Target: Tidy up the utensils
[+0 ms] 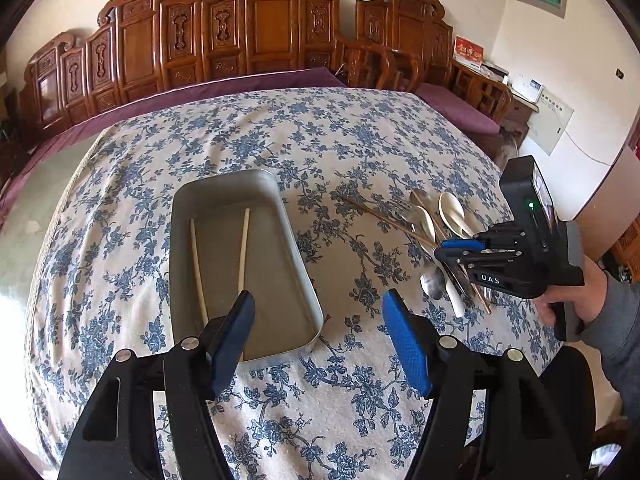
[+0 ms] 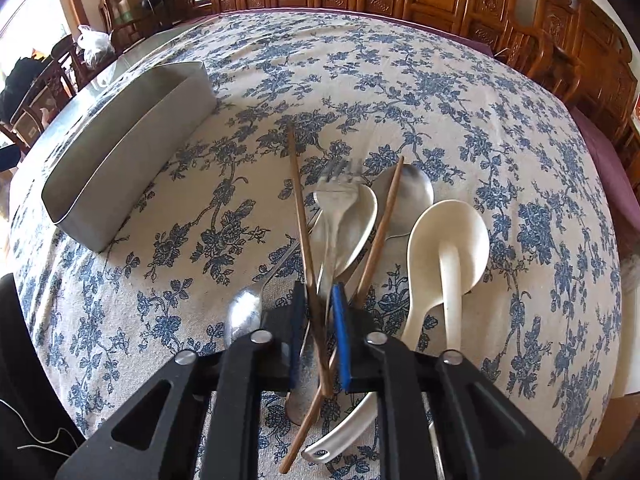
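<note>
A grey metal tray (image 1: 280,280) holds two white chopsticks (image 1: 243,252) and also shows in the right wrist view (image 2: 132,148). My left gripper (image 1: 318,308) is open and empty over the tray's near right corner. A pile of utensils (image 1: 436,240) lies to the right: two brown chopsticks, white spoons (image 2: 452,240), metal spoons (image 2: 244,312) and a fork (image 2: 340,196). My right gripper (image 2: 318,300) is nearly shut around one brown chopstick (image 2: 300,200) at the pile; it also shows in the left wrist view (image 1: 460,250).
A blue floral cloth (image 1: 320,140) covers the table. Carved wooden chairs (image 1: 260,28) and a purple cushion (image 1: 452,108) line the far edge. A hand (image 1: 580,300) holds the right gripper.
</note>
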Motion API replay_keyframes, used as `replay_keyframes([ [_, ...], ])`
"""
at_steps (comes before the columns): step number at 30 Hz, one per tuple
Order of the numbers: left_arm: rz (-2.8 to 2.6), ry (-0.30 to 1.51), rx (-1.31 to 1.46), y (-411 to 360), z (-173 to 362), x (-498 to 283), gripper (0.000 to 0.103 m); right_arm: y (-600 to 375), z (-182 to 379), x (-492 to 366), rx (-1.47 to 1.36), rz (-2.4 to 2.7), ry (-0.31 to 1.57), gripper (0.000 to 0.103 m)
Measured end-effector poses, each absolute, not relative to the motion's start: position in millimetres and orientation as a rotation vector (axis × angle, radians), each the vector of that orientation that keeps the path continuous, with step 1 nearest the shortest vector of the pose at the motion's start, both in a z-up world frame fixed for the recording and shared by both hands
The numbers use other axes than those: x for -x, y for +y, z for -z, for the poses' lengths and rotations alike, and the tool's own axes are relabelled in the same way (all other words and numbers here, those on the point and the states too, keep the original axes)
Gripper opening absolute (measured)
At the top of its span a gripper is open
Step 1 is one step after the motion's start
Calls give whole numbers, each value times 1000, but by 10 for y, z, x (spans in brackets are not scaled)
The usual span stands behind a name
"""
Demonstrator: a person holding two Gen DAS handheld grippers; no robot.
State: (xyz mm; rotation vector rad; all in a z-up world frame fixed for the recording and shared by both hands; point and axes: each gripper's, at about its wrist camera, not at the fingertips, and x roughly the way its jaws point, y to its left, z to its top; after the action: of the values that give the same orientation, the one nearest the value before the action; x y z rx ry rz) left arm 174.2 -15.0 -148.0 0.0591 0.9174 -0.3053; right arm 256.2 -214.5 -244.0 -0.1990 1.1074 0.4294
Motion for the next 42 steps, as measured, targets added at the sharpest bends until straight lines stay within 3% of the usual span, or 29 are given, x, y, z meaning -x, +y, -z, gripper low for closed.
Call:
replay_keyframes([
  [35,403,1036,-133,-1176,2131,-2217,63,-3201,1731,-1746,-69,-407,867,6],
  [42,439,1105,-83,-1312,2357,-2412,46,-3346,1821,-1721,-79,-395,881,6],
])
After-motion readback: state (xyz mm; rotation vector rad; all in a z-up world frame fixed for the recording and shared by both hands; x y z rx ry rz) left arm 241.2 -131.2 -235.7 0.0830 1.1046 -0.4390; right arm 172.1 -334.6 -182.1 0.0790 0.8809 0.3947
